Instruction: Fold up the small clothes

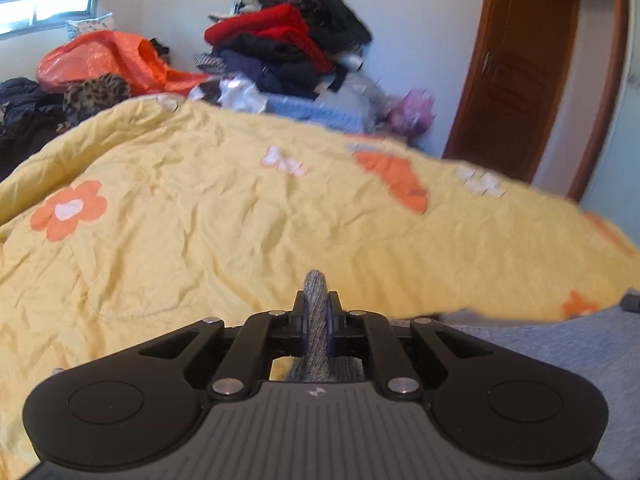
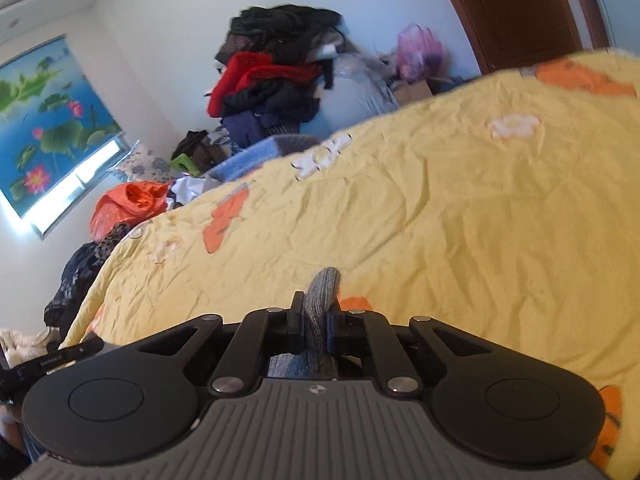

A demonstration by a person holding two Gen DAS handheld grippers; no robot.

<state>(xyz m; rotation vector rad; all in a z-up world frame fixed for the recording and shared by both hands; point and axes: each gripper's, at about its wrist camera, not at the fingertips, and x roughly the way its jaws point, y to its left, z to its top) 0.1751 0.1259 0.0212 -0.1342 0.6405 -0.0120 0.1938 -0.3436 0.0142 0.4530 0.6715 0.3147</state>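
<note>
Plainly, each gripper has its jaws pinched tight on a fold of grey knitted garment, the two pads pressed against the cloth with no gap showing. At the left gripper (image 1: pixel 316 314) the grey knit garment (image 1: pixel 316 320) stands up as a narrow ribbed tongue between the pads, its long axis running forward along the fingers and rising just past their tips; more of the same cloth shows below through the linkage. At the right gripper (image 2: pixel 316 322) the pinched knit (image 2: pixel 322 308) is thicker, rounded at the top and leaning a little to the right. Beneath both lies the bed's yellow quilt (image 1: pixel 208 216) — crinkled cotton with orange and white flower patches. Only the left view shows a broad sweep of plain grey fabric (image 1: pixel 580 344) at lower right, lying against the quilt's edge; whether it belongs to the held garment cannot be told. Only the right view shows the lotus picture (image 2: pixel 44 128) whole on the wall, along with a black bar at the lower left edge. Both views take in the heap of dark and red clothes (image 1: pixel 288 36) against the far wall, an orange plastic bag (image 1: pixel 112 60), and the brown wooden door (image 1: pixel 520 68).
</note>
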